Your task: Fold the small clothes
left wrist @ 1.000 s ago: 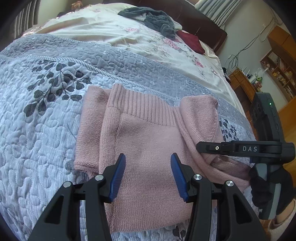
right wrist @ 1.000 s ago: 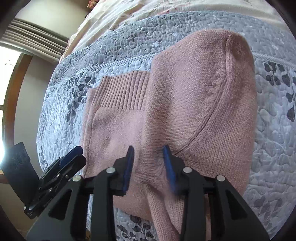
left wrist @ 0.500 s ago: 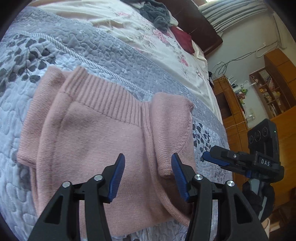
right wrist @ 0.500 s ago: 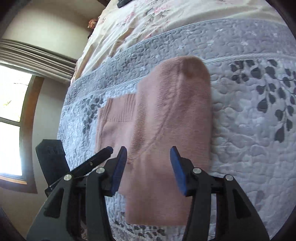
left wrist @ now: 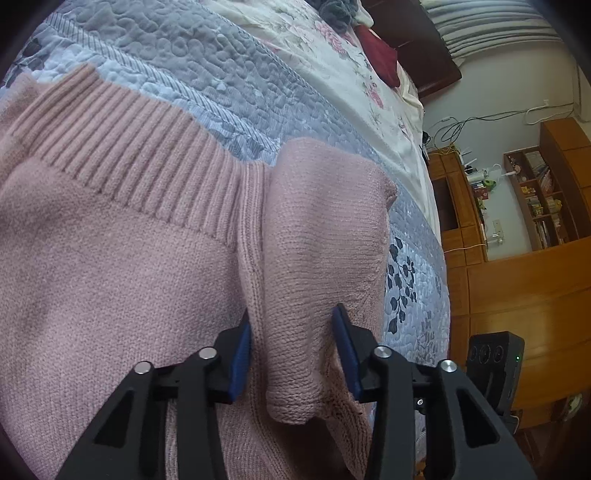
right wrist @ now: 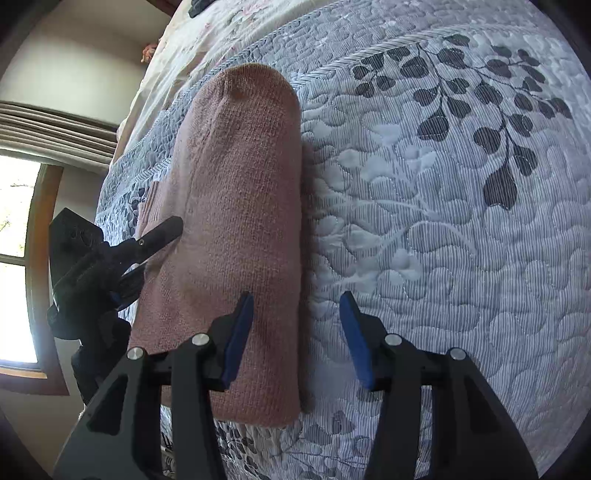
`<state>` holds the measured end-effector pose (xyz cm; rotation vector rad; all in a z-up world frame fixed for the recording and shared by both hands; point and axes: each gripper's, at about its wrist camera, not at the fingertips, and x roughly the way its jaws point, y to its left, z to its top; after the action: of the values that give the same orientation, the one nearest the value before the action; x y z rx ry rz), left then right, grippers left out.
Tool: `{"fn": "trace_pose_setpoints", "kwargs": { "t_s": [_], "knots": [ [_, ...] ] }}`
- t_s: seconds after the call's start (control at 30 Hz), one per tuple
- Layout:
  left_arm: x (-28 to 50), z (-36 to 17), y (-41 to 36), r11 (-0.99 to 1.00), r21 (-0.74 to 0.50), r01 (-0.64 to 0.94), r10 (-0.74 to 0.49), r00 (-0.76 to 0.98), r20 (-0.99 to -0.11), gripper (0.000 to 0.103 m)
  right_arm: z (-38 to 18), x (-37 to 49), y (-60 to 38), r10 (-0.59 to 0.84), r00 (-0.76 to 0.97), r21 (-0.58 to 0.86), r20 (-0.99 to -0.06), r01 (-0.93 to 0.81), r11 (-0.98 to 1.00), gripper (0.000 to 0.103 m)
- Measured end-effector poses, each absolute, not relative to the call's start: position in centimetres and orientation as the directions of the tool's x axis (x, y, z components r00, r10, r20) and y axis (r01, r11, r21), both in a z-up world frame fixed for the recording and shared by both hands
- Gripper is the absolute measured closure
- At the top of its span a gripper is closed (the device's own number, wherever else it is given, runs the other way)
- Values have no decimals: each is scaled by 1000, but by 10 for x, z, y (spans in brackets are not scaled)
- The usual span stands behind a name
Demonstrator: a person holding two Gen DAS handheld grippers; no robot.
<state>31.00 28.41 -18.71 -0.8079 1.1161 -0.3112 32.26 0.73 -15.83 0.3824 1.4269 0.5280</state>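
Quilted bedspread [right wrist: 443, 221] bears pink sweater [left wrist: 110, 277], sleeve between left claw [left wrist: 291, 350] pads.

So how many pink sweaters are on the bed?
1. The pink sweater lies on the grey quilt, with its folded sleeve between the left gripper fingers. The right gripper is open beside it. More could be out of view.

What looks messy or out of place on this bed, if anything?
Little stands out. The pink knit garment is only half folded: one flap stands up as a loose ridge between the open left gripper fingers. Farther up the bed, a grey garment and a dark red one lie unfolded on the floral sheet.
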Motion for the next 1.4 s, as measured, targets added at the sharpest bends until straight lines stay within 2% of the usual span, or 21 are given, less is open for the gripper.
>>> {"fn": "trace_pose_setpoints", "kwargs": {
  "t_s": [0.1, 0.23, 0.4, 0.63, 0.77, 0.97, 1.23, 1.4],
  "knots": [
    [308, -179, 284, 681, -717, -151, -594, 458, -661, 84, -161, 319, 8, 555, 65, 546, -829, -117, 829, 54],
    [297, -155, 294, 643, -757, -117, -606, 527, -595, 86, -157, 315, 11, 556, 77, 545, -827, -129, 828, 54],
    [279, -121, 317, 658, -749, -74, -577, 589, -566, 86, -148, 310, 14, 564, 90, 549, -821, -148, 823, 54],
    [264, -104, 384, 665, -737, -121, -518, 636, -572, 86, -144, 306, 41, 583, 72, 563, -810, -184, 806, 54],
    [251, -108, 431, 639, -752, -160, -498, 660, -563, 87, -143, 301, 59, 582, 52, 558, -812, -227, 798, 54],
    [238, -133, 483, 666, -705, -243, -432, 645, -631, 87, -134, 291, 87, 579, 37, 541, -815, -313, 781, 54],
    [246, -175, 479, 664, -709, -236, -483, 588, -648, 86, -135, 275, 118, 576, 8, 534, -817, -365, 763, 54],
    [232, -167, 482, 687, -679, -260, -444, 589, -675, 78, -139, 265, 125, 583, -12, 547, -813, -363, 755, 51]
  ]
}}
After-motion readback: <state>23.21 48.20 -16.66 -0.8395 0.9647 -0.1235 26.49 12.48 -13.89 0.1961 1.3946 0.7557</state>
